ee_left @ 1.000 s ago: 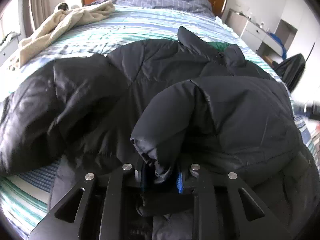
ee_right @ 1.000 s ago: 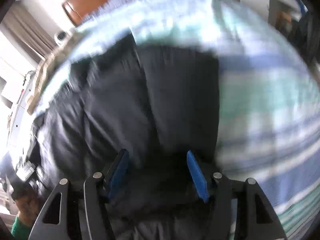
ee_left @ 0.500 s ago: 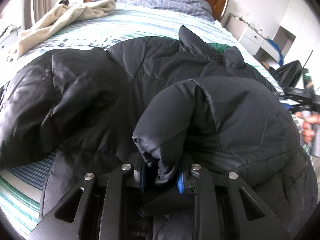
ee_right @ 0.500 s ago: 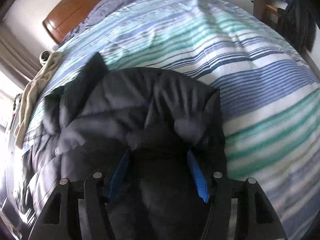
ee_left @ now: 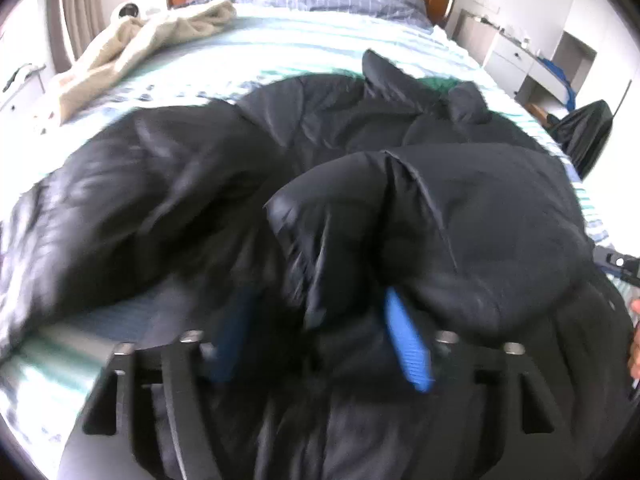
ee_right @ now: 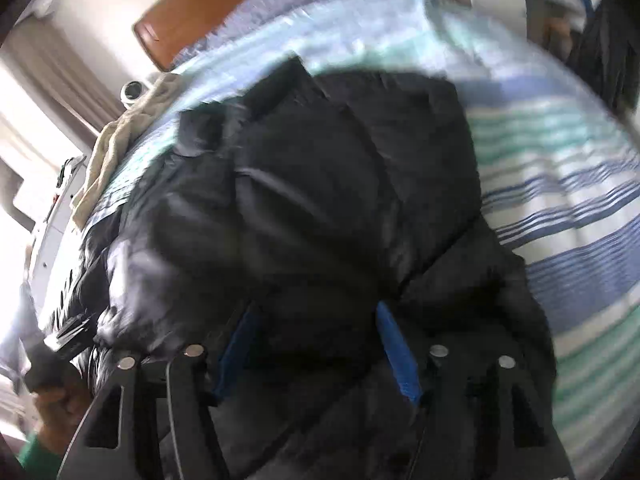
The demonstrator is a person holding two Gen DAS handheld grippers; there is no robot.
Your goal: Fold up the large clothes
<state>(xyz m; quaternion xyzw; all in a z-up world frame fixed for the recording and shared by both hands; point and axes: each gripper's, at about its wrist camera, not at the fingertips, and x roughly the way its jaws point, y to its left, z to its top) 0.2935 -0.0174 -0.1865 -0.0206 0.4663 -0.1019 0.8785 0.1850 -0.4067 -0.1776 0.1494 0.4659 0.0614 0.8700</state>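
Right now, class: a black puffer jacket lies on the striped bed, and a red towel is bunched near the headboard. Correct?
Not quite. The towel is beige, not red, as the left wrist view shows. The black puffer jacket does lie on the striped bed.

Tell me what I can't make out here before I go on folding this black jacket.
- Left wrist view: the jacket hides the bed beneath; the left gripper pads are motion-blurred, the fold between them smeared.
- Right wrist view: the whole frame is blurred; whether the right gripper pads touch fabric cannot be told.
- Jacket's near hem: cut off by the bottom edge in both views.
- Beige cloth: too blurred to identify.
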